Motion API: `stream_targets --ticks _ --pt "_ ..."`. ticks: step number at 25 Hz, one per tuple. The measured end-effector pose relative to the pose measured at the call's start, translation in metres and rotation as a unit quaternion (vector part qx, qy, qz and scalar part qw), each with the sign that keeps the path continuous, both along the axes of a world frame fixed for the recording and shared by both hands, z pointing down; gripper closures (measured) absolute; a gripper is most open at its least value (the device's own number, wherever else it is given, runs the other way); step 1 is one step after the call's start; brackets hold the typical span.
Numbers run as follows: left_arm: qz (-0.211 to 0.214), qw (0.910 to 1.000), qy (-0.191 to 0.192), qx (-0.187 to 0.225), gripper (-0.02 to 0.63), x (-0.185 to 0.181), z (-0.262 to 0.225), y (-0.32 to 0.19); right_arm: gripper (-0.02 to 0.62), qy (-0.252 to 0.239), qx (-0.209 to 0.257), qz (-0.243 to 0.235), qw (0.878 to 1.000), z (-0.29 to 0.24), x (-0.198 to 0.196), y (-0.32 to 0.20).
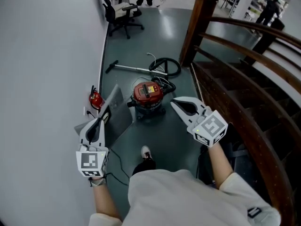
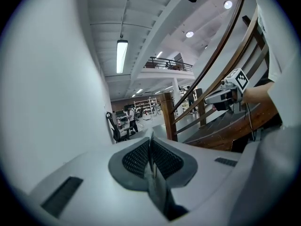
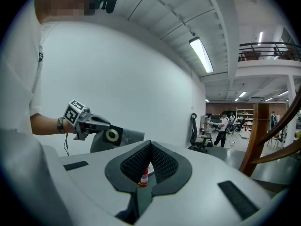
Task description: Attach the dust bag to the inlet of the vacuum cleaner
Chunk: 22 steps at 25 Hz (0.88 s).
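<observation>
At the left, the dust bag is gripped in the closed left gripper, its length laid forward, the right gripper is seen shut and empty, and ahead between both, seemingly nearer the right one, the red vacuum cleaner is found on the floor; no lettering can be read.

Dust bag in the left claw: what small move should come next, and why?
Probably step closer and lower the dust bag toward the vacuum cleaner. The left claw is shut on the bag's edge, yet the red cleaner stands on the floor ahead, apart from both claws. The right claw is shut and empty; the inlet cannot be made out from here.
</observation>
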<state>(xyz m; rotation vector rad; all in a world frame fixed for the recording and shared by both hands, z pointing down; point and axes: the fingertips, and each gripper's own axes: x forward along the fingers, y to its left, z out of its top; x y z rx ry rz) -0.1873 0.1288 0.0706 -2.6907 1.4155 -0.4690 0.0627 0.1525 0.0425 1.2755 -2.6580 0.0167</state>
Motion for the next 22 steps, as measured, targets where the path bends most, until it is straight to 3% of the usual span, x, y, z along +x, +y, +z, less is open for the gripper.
stream_targets --ticks 16,22 --pt "-0.007 0.9996 0.013 -0.025 0.584 -0.039 0.034 -0.105 0.568 0.029 -0.022 0.075 0.996 0.048 -0.007 -0.120" --pt "-0.020 0.9987 0.032 -0.034 0.584 -0.043 0.053 -0.143 0.567 0.031 -0.040 0.067 0.996 0.073 -0.006 -0.161"
